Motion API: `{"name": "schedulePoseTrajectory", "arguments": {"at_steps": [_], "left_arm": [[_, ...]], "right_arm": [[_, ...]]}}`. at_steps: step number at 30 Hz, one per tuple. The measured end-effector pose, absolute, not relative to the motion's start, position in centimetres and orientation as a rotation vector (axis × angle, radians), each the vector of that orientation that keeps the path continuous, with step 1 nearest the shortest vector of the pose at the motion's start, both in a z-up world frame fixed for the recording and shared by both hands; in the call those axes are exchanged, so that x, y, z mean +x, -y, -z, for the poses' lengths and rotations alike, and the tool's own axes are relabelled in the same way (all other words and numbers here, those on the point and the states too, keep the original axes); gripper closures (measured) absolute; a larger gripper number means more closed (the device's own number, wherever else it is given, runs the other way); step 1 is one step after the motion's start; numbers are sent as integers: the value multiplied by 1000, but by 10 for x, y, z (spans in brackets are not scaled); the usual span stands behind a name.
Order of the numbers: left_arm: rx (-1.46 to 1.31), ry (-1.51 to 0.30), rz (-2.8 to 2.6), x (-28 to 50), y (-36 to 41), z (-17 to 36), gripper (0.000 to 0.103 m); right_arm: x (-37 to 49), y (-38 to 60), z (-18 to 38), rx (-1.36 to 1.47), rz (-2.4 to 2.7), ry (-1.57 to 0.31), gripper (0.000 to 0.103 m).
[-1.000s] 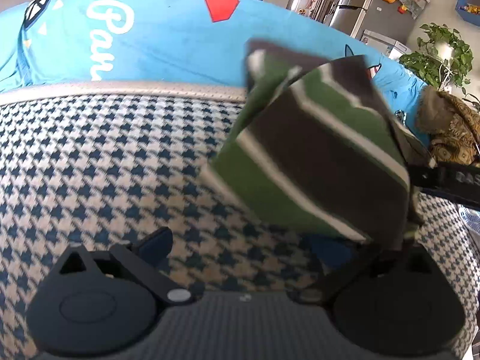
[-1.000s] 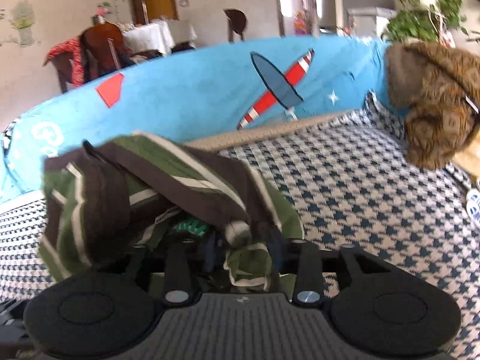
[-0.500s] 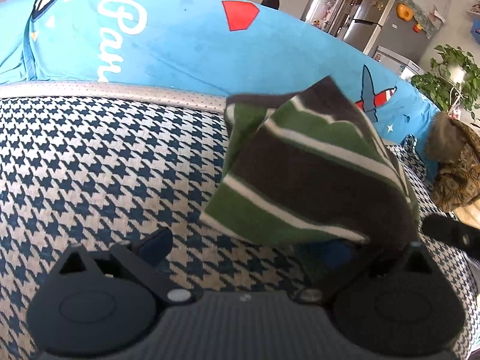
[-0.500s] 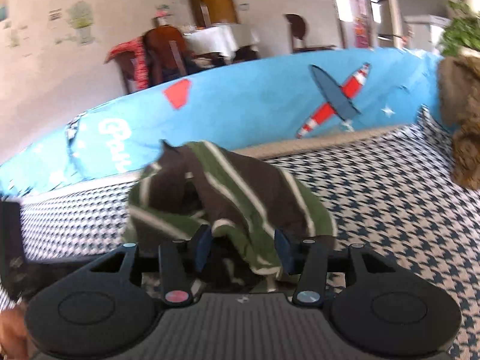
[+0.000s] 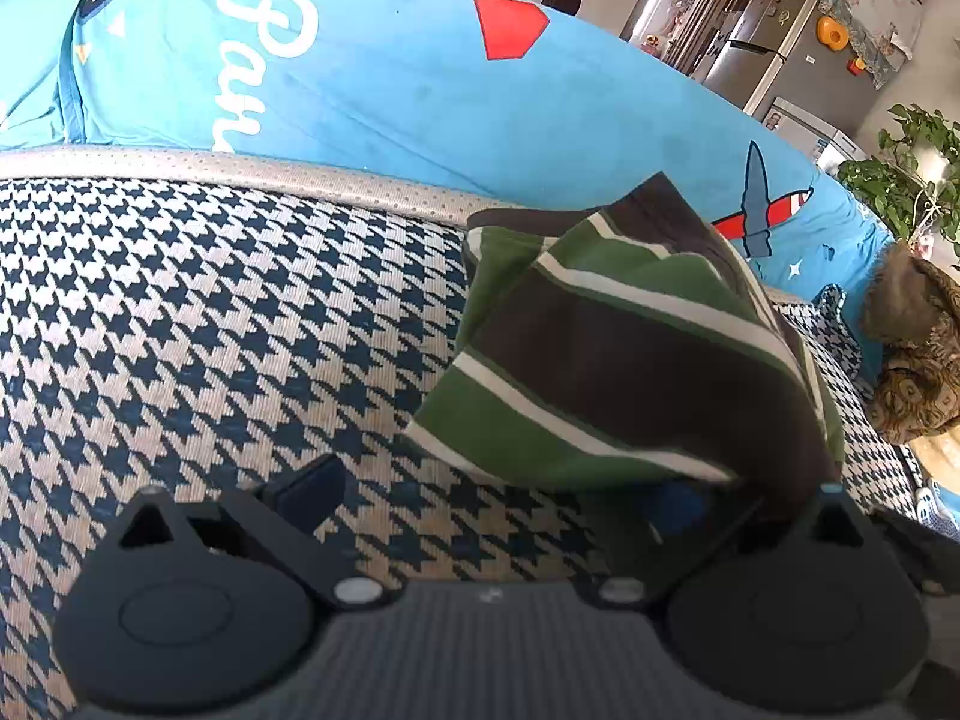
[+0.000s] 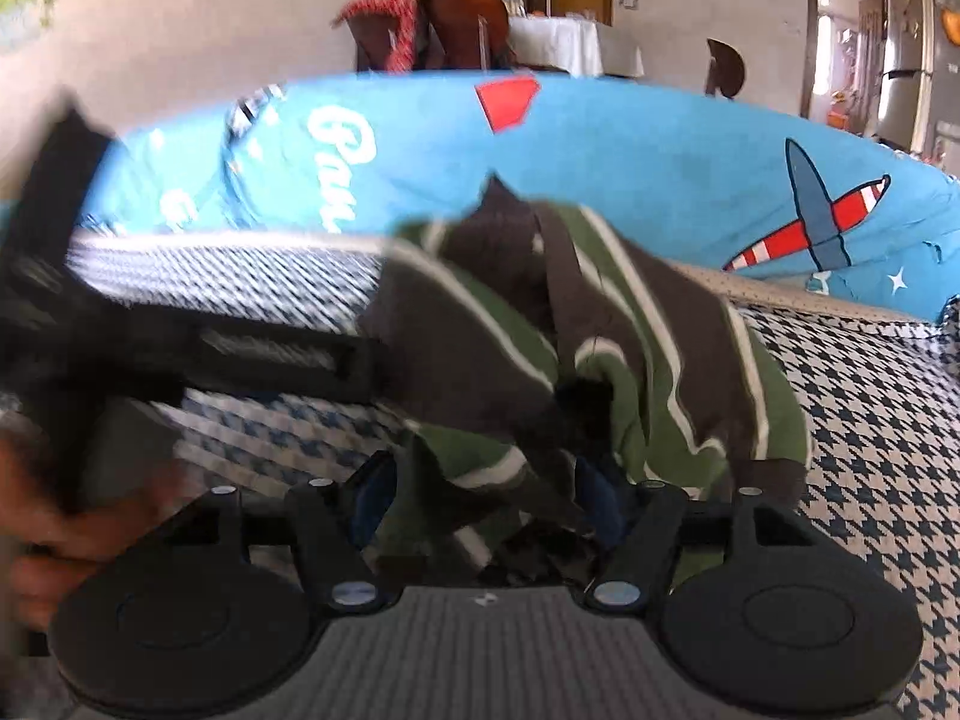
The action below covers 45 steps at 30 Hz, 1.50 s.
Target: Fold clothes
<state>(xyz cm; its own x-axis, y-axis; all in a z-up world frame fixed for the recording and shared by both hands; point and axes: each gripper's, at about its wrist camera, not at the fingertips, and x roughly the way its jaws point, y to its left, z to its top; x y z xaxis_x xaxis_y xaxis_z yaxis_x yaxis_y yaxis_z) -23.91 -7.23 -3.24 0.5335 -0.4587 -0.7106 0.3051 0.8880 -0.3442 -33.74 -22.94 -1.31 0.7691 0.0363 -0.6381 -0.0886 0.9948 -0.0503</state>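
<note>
A folded green, brown and white striped garment [image 5: 618, 360] hangs just above the houndstooth sofa seat [image 5: 210, 312]. My left gripper [image 5: 492, 498] is open with its jaws wide apart; the left finger [image 5: 306, 486] is bare and the garment's lower corner drapes over the right one. In the right wrist view the bunched garment [image 6: 600, 330] sits between the fingers of my right gripper [image 6: 486, 498], which is shut on it. The left gripper [image 6: 180, 348] shows there as a blurred black shape at the left, with a person's hand [image 6: 54, 540] on it.
A blue printed cushion [image 5: 390, 78] runs along the sofa back. A brown furry throw [image 5: 918, 348] lies at the seat's right end, with a potted plant [image 5: 912, 180] behind it. Bare houndstooth seat stretches to the left of the garment.
The right gripper has carried the garment leftward along the sofa and its fingers look a little wider apart. The left gripper has stayed open beside the garment and now shows in the right wrist view.
</note>
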Motion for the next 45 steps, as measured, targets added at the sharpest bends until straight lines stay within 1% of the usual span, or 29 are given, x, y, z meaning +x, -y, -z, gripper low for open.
{"name": "schedulePoseTrajectory", "arguments": {"at_steps": [3, 4, 5, 6, 8, 11, 15, 21, 32, 36, 38, 40, 42, 44, 45], "left_arm": [[-184, -908, 465, -239, 73, 34, 0], [-186, -910, 467, -239, 73, 34, 0], [-189, -912, 469, -238, 73, 34, 0], [-193, -914, 471, -238, 73, 35, 0], [-209, -916, 472, -237, 70, 33, 0], [-239, -909, 472, -238, 64, 28, 0], [-270, -878, 460, -242, 52, 14, 0], [-280, -855, 429, -254, 27, -9, 0], [-234, -823, 341, -300, -24, -37, 0], [-222, -831, 316, -314, -37, -35, 0], [-224, -841, 317, -321, -39, -31, 0], [-217, -842, 314, -325, -39, -28, 0], [-199, -833, 308, -327, -38, -26, 0], [-197, -838, 314, -327, -36, -23, 0], [-204, -843, 322, -327, -36, -21, 0]], "right_arm": [[-319, 223, 32, -155, -19, -694, 37], [-315, 223, 34, -158, -3, -692, 44], [-312, 224, 34, -143, 1, -690, 55], [-310, 224, 34, -122, 0, -688, 59], [-308, 224, 32, -95, -8, -682, 73], [-310, 223, 25, -60, -52, -674, 82], [-316, 220, 9, 7, -168, -647, 84], [-332, 198, -12, 3, -292, -597, 85], [-356, 165, -25, 85, -510, -591, 85], [-364, 147, -22, 47, -534, -631, 85], [-367, 139, -20, 19, -519, -657, 82], [-370, 134, -18, -11, -495, -676, 82], [-374, 132, -19, -36, -467, -694, 78], [-380, 133, -22, -56, -447, -687, 69], [-383, 137, -25, -57, -433, -680, 66]]}}
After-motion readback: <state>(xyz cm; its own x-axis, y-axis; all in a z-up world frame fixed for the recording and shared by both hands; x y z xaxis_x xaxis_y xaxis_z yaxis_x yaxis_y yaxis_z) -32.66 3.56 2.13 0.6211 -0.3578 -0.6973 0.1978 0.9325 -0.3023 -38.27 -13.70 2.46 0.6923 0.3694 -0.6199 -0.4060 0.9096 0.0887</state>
